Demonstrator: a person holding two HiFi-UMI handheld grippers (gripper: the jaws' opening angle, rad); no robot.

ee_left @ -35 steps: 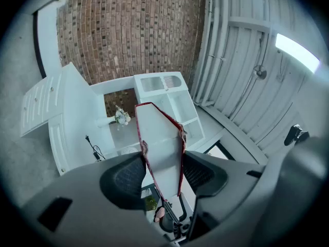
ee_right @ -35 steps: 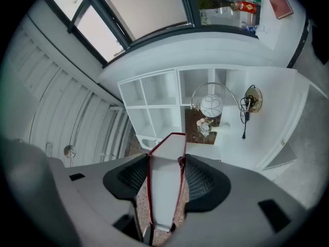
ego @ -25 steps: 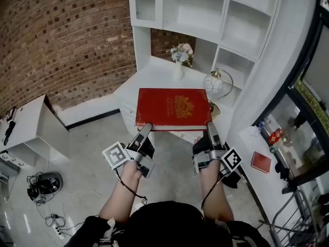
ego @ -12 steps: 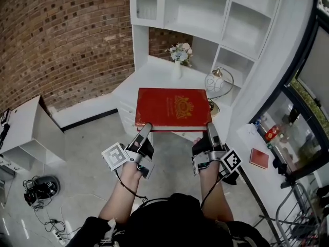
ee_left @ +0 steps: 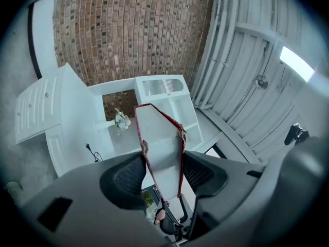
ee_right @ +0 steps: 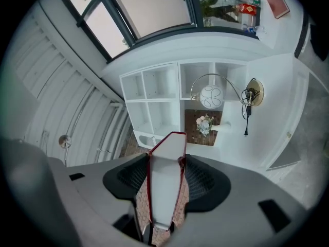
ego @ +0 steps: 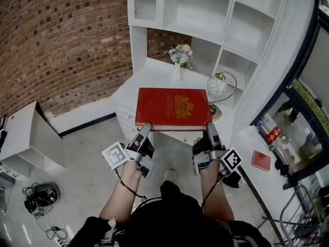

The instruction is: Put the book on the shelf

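**brickfan:** Where's this at? I see the white shelf unit (ego: 205, 14) above the worktop (ego: 154, 81). The big red book (ego: 173, 107) is held flat in the air in front of both, not in any cubby yet.

**gripnerd:** Yep. The left gripper (ego: 146, 127) and right gripper (ego: 210, 127) each pinch its near edge, jaws clamped on the covers. My worry is that it's only held along that one edge, so the far end could sag or slide out. Swinging it in could also clip the globe lamp (ego: 218, 85) or the flower vase (ego: 178, 66).

**brickfan:** Anything different from a second back?

**gripnerd:** Grip's identical. The view has shifted though, and a shoe (ego: 168, 175) now shows below the book.
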